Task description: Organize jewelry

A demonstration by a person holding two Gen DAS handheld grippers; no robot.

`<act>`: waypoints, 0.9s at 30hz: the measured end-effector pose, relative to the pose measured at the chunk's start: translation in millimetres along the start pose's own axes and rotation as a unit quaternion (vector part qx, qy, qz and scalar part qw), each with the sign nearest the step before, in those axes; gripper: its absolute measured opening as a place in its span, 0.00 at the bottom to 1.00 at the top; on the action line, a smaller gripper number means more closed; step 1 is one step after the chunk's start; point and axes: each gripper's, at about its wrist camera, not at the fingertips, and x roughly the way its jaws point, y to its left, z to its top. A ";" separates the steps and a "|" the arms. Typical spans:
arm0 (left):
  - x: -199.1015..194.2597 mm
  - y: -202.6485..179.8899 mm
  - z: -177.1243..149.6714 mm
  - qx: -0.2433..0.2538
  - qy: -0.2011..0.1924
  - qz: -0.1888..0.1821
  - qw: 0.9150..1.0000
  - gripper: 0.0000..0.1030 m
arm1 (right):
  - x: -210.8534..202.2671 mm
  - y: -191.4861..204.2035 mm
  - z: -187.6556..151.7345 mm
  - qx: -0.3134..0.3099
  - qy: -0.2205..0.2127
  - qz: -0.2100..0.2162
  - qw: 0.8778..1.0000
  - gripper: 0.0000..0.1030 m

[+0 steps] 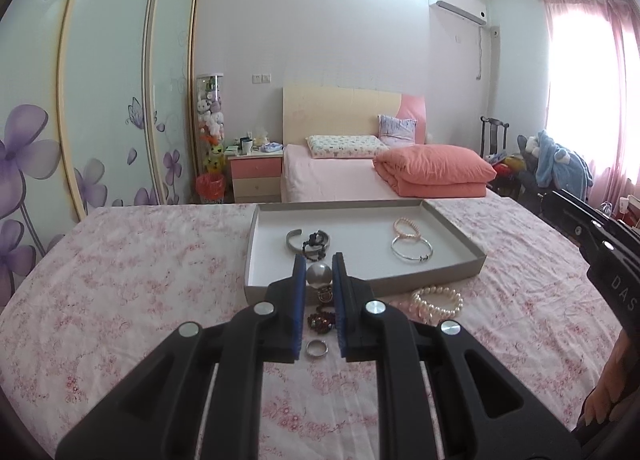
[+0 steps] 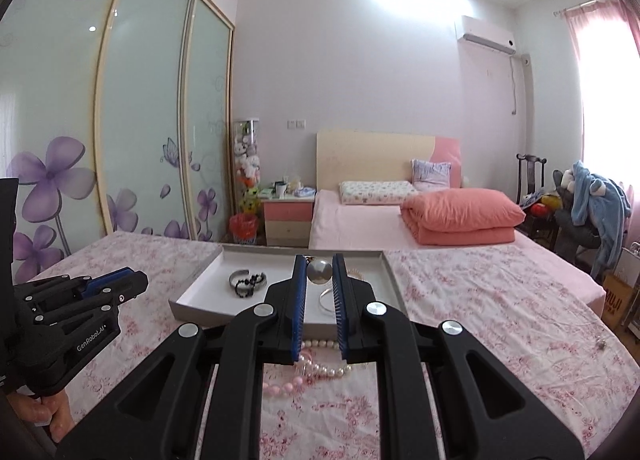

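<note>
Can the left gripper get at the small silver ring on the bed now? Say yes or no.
Probably yes: the ring lies uncovered on the bedspread, in line between the open left gripper fingers; the dark bead bracelet sits just beyond it, apart.

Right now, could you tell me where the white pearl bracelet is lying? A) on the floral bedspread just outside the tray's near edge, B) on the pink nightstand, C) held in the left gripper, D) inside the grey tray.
A: the white pearl bracelet lies on the floral bedspread, just outside the near wall of the grey tray.
</note>
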 end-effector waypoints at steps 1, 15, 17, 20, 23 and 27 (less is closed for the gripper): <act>0.2 -0.2 0.5 -0.003 -0.001 0.000 1.000 0.13 | 0.7 -0.5 0.5 0.001 -0.002 -0.001 1.000 0.14; 28.1 7.4 14.6 -0.014 -0.010 0.004 1.000 0.13 | 23.9 -7.4 13.7 0.011 0.005 -0.006 1.000 0.14; 38.6 9.7 21.8 -0.017 -0.014 0.006 1.000 0.13 | 36.8 -11.4 18.0 0.022 0.008 -0.004 1.000 0.14; 56.8 11.2 32.4 -0.018 -0.017 0.011 1.000 0.13 | 55.1 -14.6 21.3 0.033 0.010 -0.006 0.999 0.14; 78.5 11.4 39.9 -0.022 -0.013 0.009 1.000 0.13 | 77.9 -14.7 21.0 0.041 0.015 -0.011 0.999 0.14; 107.0 13.6 44.4 -0.024 0.000 0.004 1.000 0.13 | 107.5 -15.6 20.3 0.043 0.025 -0.010 0.999 0.14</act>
